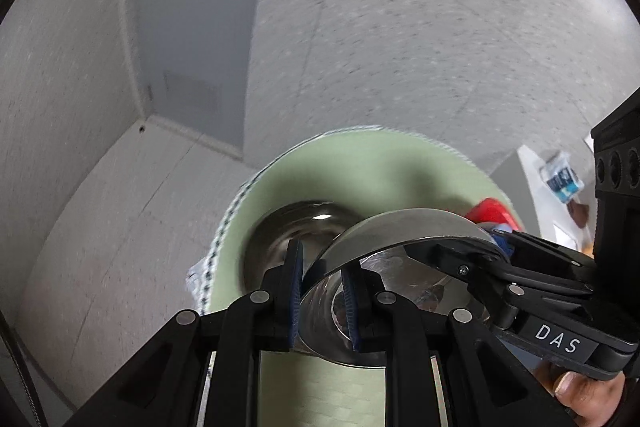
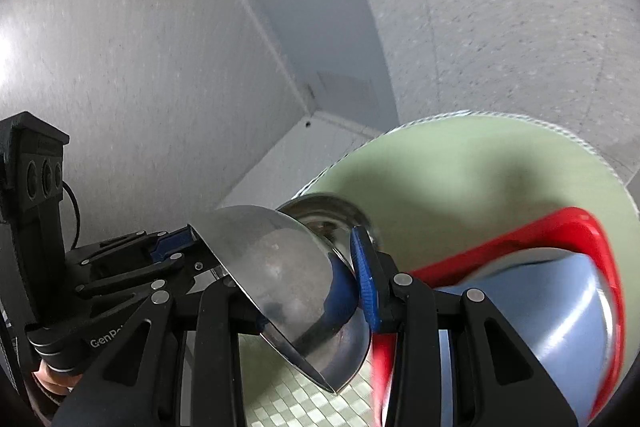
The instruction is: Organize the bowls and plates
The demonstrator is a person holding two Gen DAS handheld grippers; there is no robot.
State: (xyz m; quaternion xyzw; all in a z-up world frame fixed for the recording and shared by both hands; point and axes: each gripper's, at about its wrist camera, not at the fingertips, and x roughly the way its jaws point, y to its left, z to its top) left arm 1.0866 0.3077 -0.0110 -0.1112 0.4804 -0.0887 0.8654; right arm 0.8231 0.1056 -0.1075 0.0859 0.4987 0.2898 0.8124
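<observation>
Held aloft over the green mat (image 1: 360,163): steel bowl (image 1: 400,227), rim pinched by both left tongs (image 1: 322,291) and right tongs (image 2: 312,291); next, likely nesting into second steel bowl (image 1: 296,231) beyond.

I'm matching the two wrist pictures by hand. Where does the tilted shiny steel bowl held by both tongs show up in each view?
Left wrist: tilted shiny steel bowl at bottom centre, its rim between the left tongs.
Right wrist: bottom centre-left, clamped by the right tongs.
Shared landmark: second steel bowl on the pale green round mat.
</observation>
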